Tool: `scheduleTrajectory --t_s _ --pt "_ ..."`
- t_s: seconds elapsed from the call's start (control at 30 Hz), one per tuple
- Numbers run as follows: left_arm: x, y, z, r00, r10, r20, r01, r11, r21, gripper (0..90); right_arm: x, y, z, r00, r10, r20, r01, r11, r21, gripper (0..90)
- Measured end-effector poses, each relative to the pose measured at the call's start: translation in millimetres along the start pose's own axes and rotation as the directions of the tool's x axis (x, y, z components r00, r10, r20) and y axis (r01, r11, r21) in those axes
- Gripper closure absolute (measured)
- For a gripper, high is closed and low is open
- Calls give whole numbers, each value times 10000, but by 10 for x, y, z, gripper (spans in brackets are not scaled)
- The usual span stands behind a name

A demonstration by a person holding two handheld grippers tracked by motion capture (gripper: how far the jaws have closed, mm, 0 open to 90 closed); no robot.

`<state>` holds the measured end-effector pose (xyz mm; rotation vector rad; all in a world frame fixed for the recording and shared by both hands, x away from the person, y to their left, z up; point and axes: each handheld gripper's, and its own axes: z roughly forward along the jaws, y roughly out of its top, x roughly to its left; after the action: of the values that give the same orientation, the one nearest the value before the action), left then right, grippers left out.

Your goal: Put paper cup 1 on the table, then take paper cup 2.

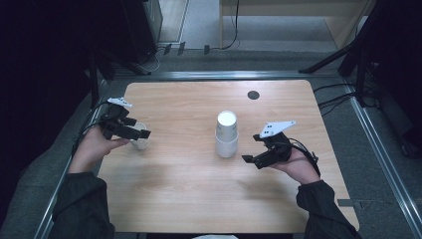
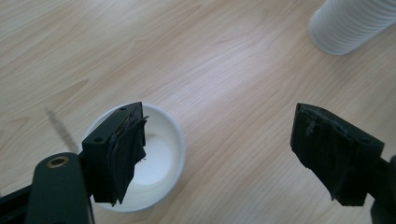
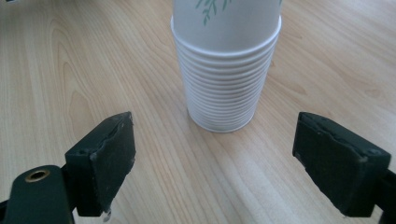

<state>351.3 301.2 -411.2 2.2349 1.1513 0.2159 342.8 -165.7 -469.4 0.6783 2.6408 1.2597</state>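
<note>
Left fingers point(image 2: 219, 158) open over single cup point(image 2: 156, 158) on bench point(image 1: 174, 194); right fingers point(image 3: 226, 163) open, facing cup stack point(image 3: 226, 65).

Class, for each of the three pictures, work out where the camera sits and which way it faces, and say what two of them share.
High view: above the person's side, facing forward and down on the light wooden table; forearms, left gripper and right gripper show.
Left gripper view: rides that gripper, looking down between open jaws at the single white paper cup.
Right gripper view: rides that gripper, facing the tall stack of white paper cups between open jaws.
Shared: both gripper views show the stack.
</note>
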Motion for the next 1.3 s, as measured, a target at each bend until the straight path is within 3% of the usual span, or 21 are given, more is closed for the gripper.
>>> scheduleTrajectory --t_s 0.1,0.2,0.27,0.47,0.6,0.8,0.93,1.1,1.17,1.3 --pt "-102 27 25 9992 212 337 -207 9996 -167 191 -4 42 4 9999 -116 -85 114 9998 -150 137" --pt "-199 56 80 9972 409 631 -393 9989 -259 194 -21 88 9 9998 -61 202 61 10000 12 150" --pt "-256 77 123 9954 516 809 -491 9983 -324 195 -31 100 7 9999 -92 109 91 10000 38 165" --pt "-394 94 313 9898 912 1095 -875 9954 -380 194 -26 178 -23 9999 -29 123 30 10000 -85 207" --pt "-488 85 417 9828 1149 1445 -1118 9933 -298 195 -15 206 -11 9999 -30 156 26 9997 261 206" --pt "-636 109 544 9726 1492 1782 -1472 9888 -244 195 -79 312 -31 9996 111 -255 -101 9992 393 254" --pt "-718 116 601 9628 1749 2059 -1723 9846 -309 195 -113 426 -39 9995 -84 -299 100 9985 538 256" --pt "-777 113 658 9589 1907 2101 -1924 9812 -125 195 -150 565 -27 9987 -364 -345 392 9956 855 246" --pt "-789 113 676 9534 1978 2276 -2011 9795 -88 195 -157 618 -24 9985 -364 -402 400 9947 945 246" --pt "-813 118 689 9494 2113 2325 -2158 9764 -63 196 -161 722 -4 9968 -622 -492 680 9897 1261 243"
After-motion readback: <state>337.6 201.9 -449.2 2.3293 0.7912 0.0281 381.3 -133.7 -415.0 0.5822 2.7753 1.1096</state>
